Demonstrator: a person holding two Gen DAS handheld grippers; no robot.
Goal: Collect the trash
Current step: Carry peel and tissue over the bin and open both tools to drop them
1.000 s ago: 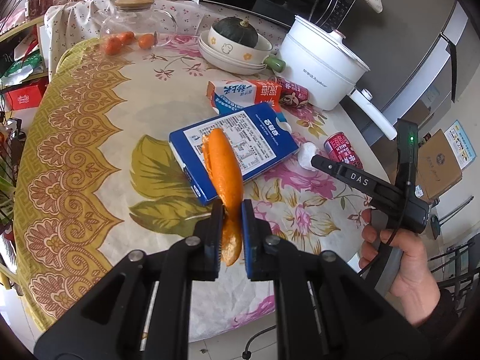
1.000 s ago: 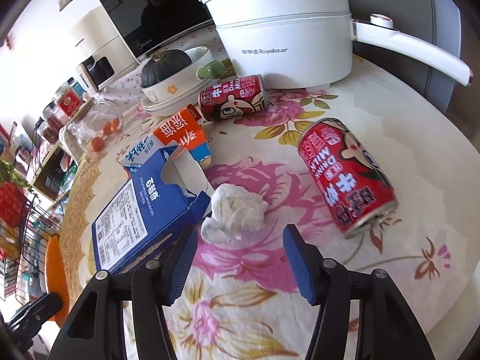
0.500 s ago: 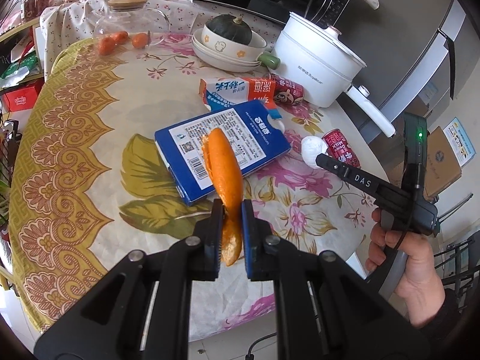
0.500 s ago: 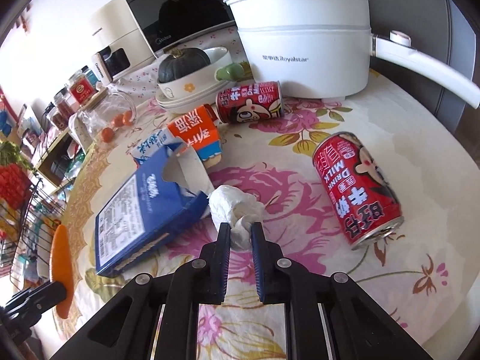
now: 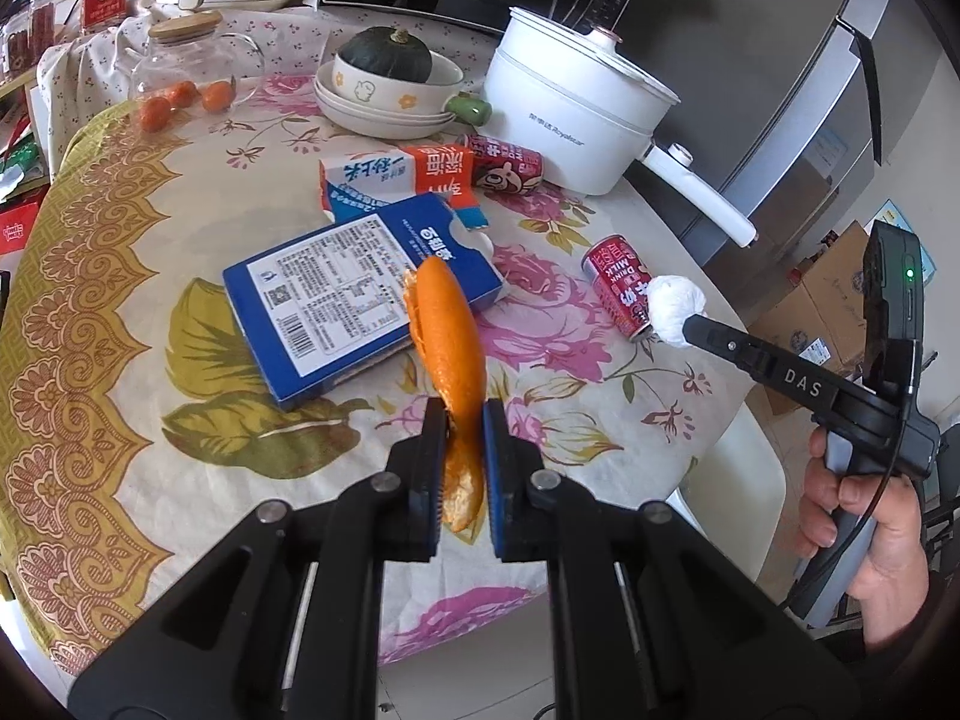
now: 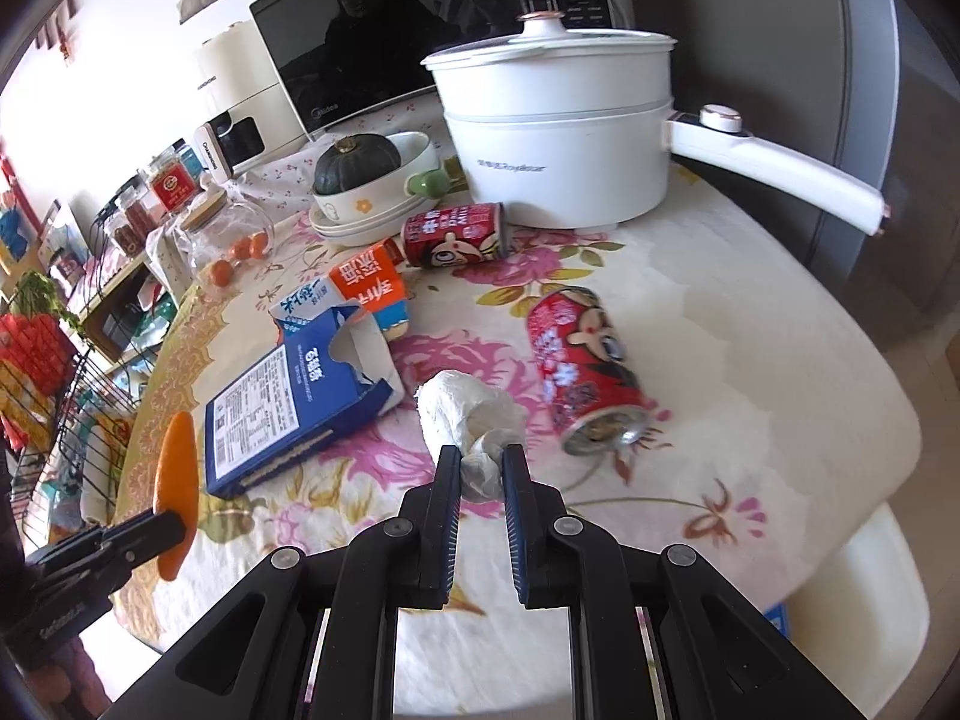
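My left gripper (image 5: 465, 420) is shut on a long orange peel (image 5: 447, 348) and holds it above the floral tablecloth; the peel also shows in the right wrist view (image 6: 174, 480). My right gripper (image 6: 482, 462) is shut on a crumpled white tissue (image 6: 465, 420), lifted off the table; the tissue shows at its tip in the left wrist view (image 5: 675, 303). On the table lie a blue flattened carton (image 5: 360, 294), an orange-and-white milk carton (image 5: 399, 174) and two red drink cans (image 6: 585, 360) (image 6: 456, 234).
A white electric pot (image 6: 558, 138) with a long handle stands at the back. Stacked bowls with a dark squash (image 5: 390, 84) and a glass jar with small oranges (image 5: 186, 81) stand behind the cartons. The table edge (image 6: 840, 480) curves on the right.
My right gripper closed on the tissue and lifted it off the table, back toward the table edge. My left gripper kept hold of the peel and drew back slightly.
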